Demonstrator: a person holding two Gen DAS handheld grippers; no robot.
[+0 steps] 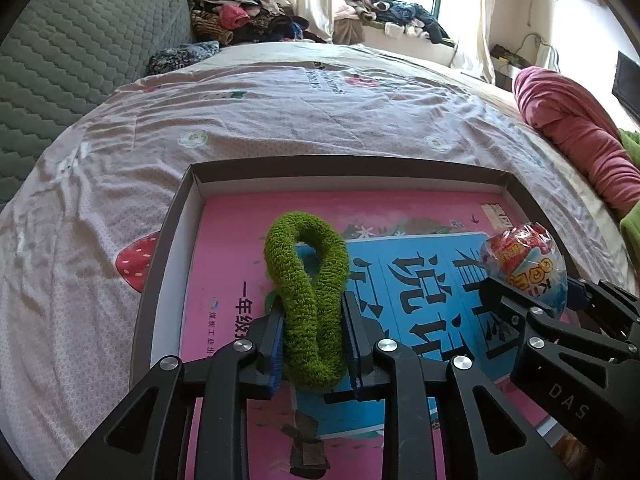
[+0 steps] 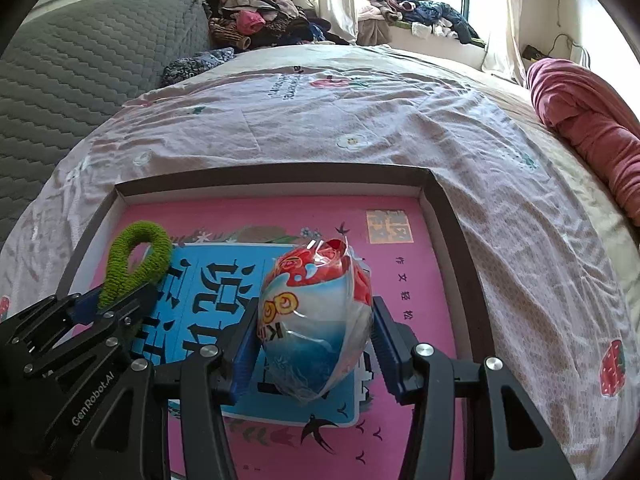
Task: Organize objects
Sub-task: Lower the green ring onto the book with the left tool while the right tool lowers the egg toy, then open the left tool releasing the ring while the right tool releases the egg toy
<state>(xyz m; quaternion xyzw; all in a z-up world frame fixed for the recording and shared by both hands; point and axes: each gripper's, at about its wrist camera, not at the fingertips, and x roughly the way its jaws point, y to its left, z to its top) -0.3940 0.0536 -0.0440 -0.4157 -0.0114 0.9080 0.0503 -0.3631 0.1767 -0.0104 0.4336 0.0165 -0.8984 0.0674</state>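
A shallow dark-rimmed box (image 1: 160, 264) lies on the bed with a pink and blue book (image 1: 224, 240) flat inside it. My left gripper (image 1: 314, 320) is shut on a fuzzy green hair tie (image 1: 308, 276) and holds it over the book's left half. My right gripper (image 2: 314, 332) is shut on a plastic-wrapped egg-shaped toy (image 2: 316, 320), red, white and blue, over the book's right half. The toy also shows in the left wrist view (image 1: 524, 264), and the hair tie in the right wrist view (image 2: 136, 260). The box rim (image 2: 452, 216) shows there too.
The box sits on a pink patterned bedsheet (image 1: 280, 120). A grey quilted headboard (image 1: 80, 48) stands at the left. A rolled red blanket (image 1: 576, 128) lies at the right. Piles of clothes (image 1: 244, 12) sit at the far side by the window.
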